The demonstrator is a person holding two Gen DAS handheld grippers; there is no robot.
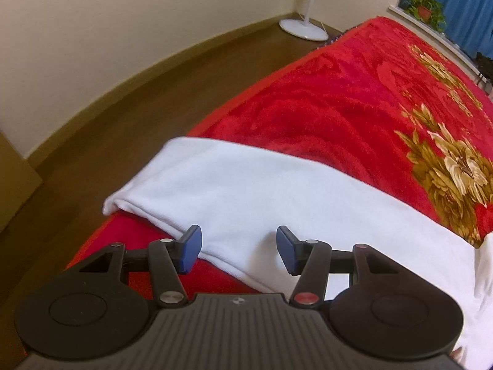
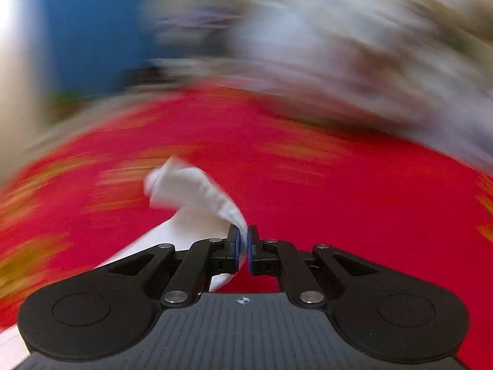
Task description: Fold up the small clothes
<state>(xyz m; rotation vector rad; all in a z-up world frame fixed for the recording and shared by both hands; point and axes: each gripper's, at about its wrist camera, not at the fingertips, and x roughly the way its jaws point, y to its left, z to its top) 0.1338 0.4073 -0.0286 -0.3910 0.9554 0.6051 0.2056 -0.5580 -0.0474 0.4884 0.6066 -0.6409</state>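
The left gripper (image 1: 238, 249) has its 2 blue pads spread, empty, over the near hem of a folded white cloth garment (image 1: 246, 191). Its long axis runs from the bed's left edge toward the right, across a red floral plush blanket (image 1: 323, 108). The right gripper (image 2: 244, 246) pinches a white corner.

Ahead of me cream walls (image 1: 123, 30), brown floor (image 1: 154, 98), red flowered bed blanket (image 1: 323, 108), white fan stand (image 1: 303, 27), blue curtain (image 1: 456, 3), potted plant (image 1: 425, 7) on the sill.

Black left gripper (image 1: 238, 248), blue pads (image 1: 191, 248), silver screws
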